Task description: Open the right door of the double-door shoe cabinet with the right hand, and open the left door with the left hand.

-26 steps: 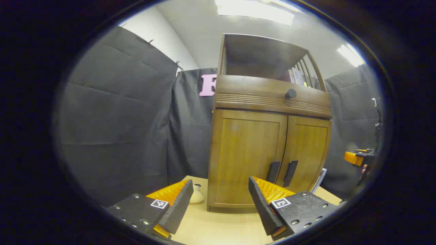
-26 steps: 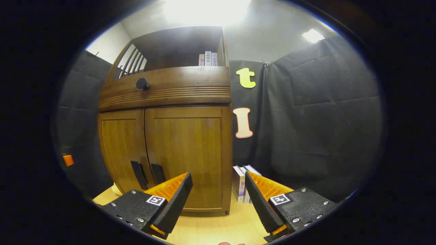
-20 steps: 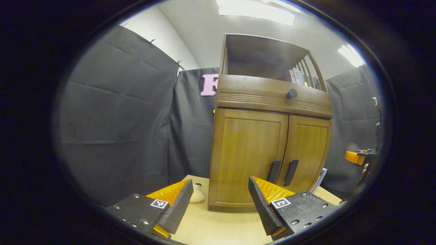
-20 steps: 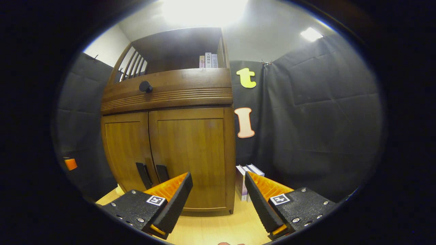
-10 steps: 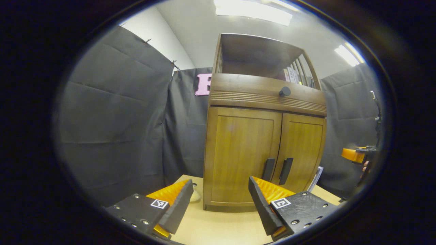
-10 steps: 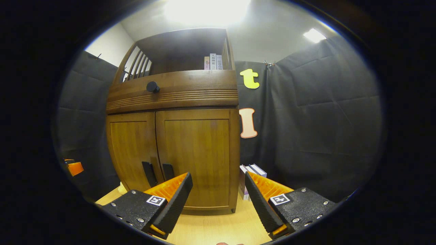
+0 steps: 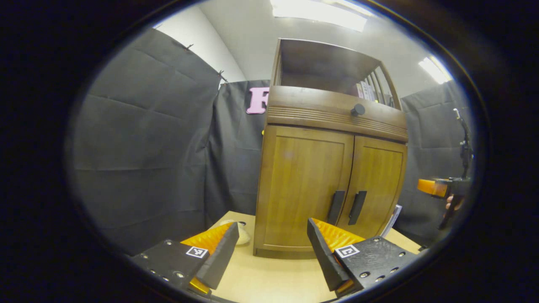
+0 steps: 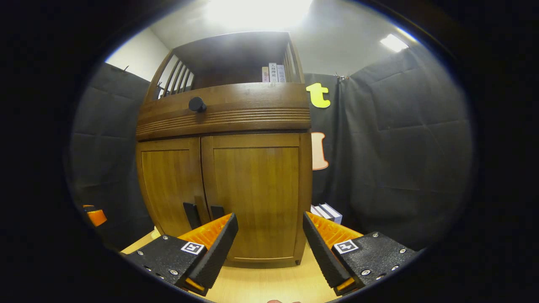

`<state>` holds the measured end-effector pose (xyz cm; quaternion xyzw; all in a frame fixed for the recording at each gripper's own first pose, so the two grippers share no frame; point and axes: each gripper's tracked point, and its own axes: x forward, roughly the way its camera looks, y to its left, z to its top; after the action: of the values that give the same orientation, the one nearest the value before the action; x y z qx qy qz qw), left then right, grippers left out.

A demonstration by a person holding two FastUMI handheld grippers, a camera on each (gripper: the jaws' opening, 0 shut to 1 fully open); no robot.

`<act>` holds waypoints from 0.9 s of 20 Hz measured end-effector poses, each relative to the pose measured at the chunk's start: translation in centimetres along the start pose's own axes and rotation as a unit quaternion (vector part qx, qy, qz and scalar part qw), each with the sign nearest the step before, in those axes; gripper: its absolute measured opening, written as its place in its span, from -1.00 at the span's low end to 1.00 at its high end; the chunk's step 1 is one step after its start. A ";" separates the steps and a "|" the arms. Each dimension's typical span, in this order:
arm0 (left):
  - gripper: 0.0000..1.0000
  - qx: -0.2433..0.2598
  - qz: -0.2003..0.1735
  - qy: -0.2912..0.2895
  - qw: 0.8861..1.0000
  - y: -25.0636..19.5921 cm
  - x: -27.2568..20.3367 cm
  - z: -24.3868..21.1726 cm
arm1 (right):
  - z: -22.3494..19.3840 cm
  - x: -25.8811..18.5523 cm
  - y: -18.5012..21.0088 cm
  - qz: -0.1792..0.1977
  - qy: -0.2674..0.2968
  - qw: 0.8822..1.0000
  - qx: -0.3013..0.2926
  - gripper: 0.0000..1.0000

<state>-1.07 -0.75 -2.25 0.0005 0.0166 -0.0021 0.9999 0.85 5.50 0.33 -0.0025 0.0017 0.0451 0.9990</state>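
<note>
Both doors of the brown wooden double-door shoe cabinet (image 8: 223,185) are shut, so this looks like the approach, with neither door opened yet. In the right gripper view, the cabinet stands centre frame on the pale wooden tabletop (image 8: 269,282). The right hand-held gripper (image 8: 269,248) gapes wide and empty, short of the right door's black bar handle (image 8: 217,211) at lower centre; it likely needs to close in there next. The left hand-held gripper (image 7: 271,252) is equally wide, touching nothing, the left door's black bar handle (image 7: 336,207) right of centre.

No legible text, book spines (image 8: 274,73) on the cabinet's top shelf too small (characters blurred)
</note>
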 end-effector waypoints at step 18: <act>0.90 0.013 0.060 0.065 0.996 0.8 -0.9 -2.5 | -3.6 10.7 10.1 0.077 0.036 0.996 -0.005 0.92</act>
<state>-2.05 0.04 -4.68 0.0144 0.0817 0.0581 0.9949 10.59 16.51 -3.41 -0.0087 0.0378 0.1219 0.9918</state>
